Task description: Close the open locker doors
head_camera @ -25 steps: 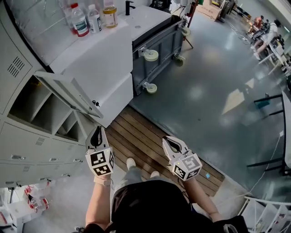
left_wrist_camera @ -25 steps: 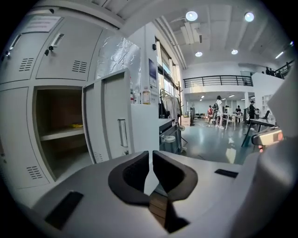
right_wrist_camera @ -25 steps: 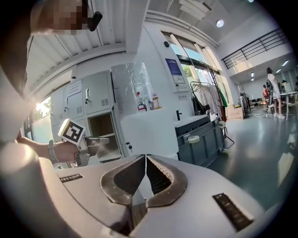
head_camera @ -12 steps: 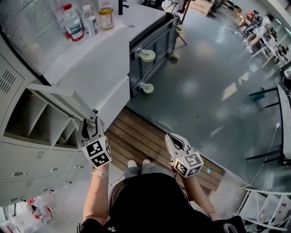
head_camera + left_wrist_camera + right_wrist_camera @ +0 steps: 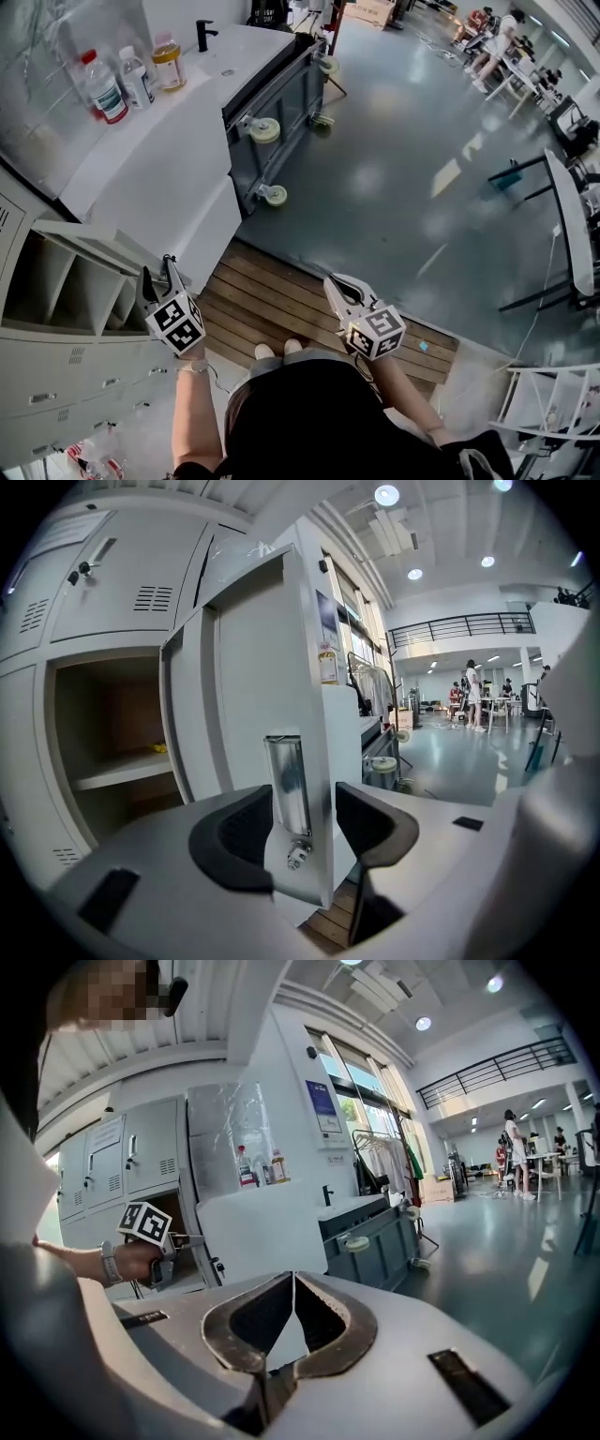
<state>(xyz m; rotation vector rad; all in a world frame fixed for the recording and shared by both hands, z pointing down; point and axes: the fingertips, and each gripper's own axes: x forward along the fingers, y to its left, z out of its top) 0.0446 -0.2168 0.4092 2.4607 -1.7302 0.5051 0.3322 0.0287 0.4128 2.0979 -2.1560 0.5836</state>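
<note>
head view: the left gripper (image 5: 157, 272) meets the free edge of the open locker door (image 5: 94, 244), which swings out from the grey locker bank (image 5: 56, 375) over a wooden platform (image 5: 272, 300). the right gripper (image 5: 330, 281) hangs over that platform, well apart from the door and holding nothing. a white counter (image 5: 159, 159) with bottles (image 5: 105, 86) stands just beyond the door, then a grey wheeled cart (image 5: 277, 103). past them a glossy grey floor (image 5: 403, 187) lies wide open to the right. left gripper view: only here does the grip show. the jaws sit partway apart with the door's edge and its metal latch plate (image 5: 286, 780) between them, both pads seeming to press on it. left of the door the open compartment (image 5: 103, 724) shows a bare shelf (image 5: 122, 769), with shut lockers above. right gripper view: its jaws are together, tips touching, on nothing. this view alone shows the hand (image 5: 131, 1260) that holds the left gripper at the door, and a faucet (image 5: 326, 1192) on the counter, in a tall, bright hall.
</note>
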